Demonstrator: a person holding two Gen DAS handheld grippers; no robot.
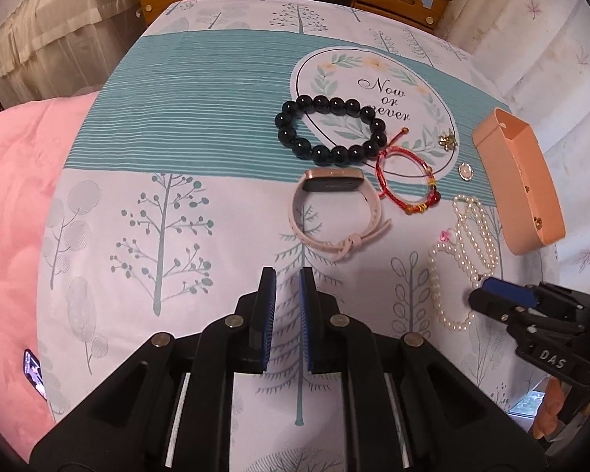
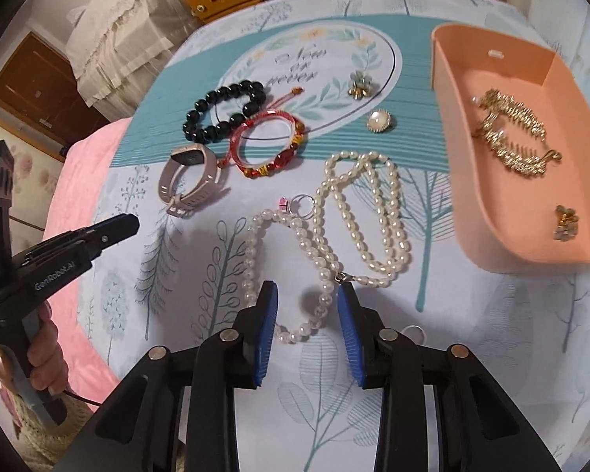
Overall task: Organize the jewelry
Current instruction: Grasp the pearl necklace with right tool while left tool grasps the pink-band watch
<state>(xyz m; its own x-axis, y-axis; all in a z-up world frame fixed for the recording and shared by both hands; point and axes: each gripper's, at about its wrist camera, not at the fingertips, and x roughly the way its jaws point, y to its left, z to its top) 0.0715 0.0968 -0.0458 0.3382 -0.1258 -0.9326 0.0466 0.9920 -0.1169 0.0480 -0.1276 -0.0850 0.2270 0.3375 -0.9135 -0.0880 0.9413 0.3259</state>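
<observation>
the right gripper (image 2: 306, 310), jaws half-wide, straddles the pearl necklace (image 2: 358, 212) at lower centre; next comes pinching it for the pink tray (image 2: 444, 78). the left gripper (image 1: 287, 295) is nearly closed, empty.

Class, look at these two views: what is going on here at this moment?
A person holding a gripper in each hand is sorting jewelry on a bed into a peach tray. The right gripper hangs open over a loop of the pearl necklace, its pads not yet pressing on it. The left gripper is nearly shut and empty. A gold chain already lies in the tray; the black bead bracelet, red bracelet and watch wait on the bedspread.
</observation>
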